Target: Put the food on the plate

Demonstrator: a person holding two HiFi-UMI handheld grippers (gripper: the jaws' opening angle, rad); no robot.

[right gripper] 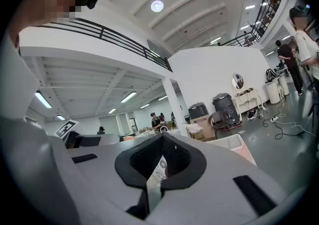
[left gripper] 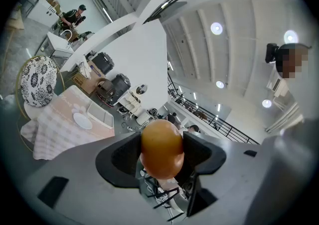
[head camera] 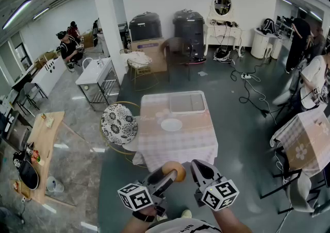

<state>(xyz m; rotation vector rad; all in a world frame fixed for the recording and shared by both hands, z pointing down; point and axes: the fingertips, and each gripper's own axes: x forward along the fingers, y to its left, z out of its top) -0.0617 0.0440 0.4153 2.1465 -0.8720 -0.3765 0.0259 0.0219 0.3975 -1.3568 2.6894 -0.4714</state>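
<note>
A round orange-brown piece of food [head camera: 176,169] is pinched between the jaws of my left gripper [head camera: 171,174], held in the air short of the table's near edge. In the left gripper view the food [left gripper: 161,147] fills the gap, with both pads pressed on its sides. The white plate [head camera: 171,125] lies bare in the middle of the pink checked table [head camera: 175,144], with a pale tray [head camera: 187,103] behind it. The same plate [left gripper: 82,121] shows far off to the left in the left gripper view. My right gripper [head camera: 198,168] hangs beside the left one, shut and empty [right gripper: 162,163].
A chair with a black-and-white flowered cushion [head camera: 119,123] stands against the table's left side. Another checked table [head camera: 305,142] and chairs are at the right. Cables [head camera: 248,78] trail on the floor beyond. A wooden table [head camera: 44,139] is far left, and people stand around the hall.
</note>
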